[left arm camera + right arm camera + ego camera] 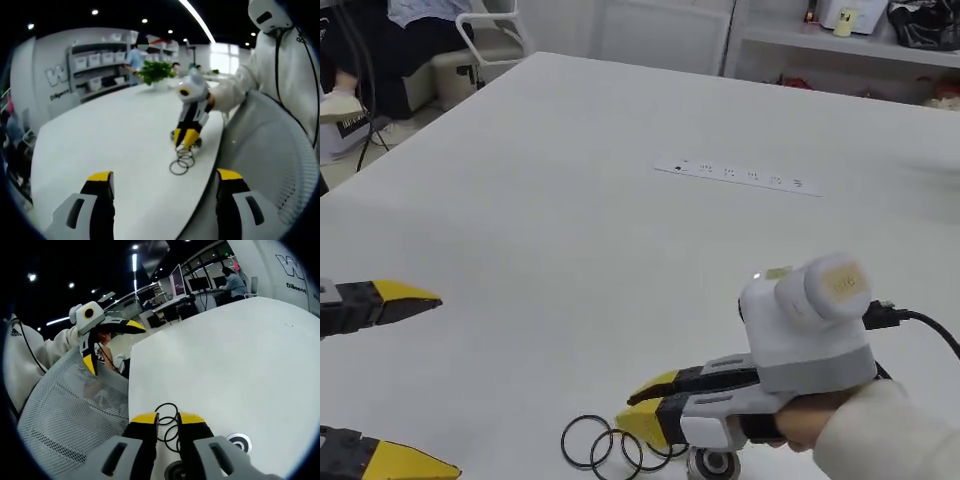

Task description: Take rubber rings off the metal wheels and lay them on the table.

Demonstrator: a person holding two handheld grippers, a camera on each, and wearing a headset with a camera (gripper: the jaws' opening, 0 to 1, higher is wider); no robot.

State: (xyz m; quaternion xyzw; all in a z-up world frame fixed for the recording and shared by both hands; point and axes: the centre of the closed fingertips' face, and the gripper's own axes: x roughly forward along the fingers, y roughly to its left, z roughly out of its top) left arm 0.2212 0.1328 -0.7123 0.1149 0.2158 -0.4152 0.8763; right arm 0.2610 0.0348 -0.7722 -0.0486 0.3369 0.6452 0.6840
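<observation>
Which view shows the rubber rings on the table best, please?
Head view: the rubber rings lie large, dark on white. Left gripper view shows them small; in right gripper view the right tool partly hides them.

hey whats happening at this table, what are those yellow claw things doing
A person is working at a white table with a handheld gripper in each hand. The right gripper, its yellow-tipped fingers nearly together, is down at a small cluster of thin black rubber rings lying on the table beside a small metal wheel. Whether it is gripping a ring is hard to tell. The left gripper hangs off to the side, open and empty.
</observation>
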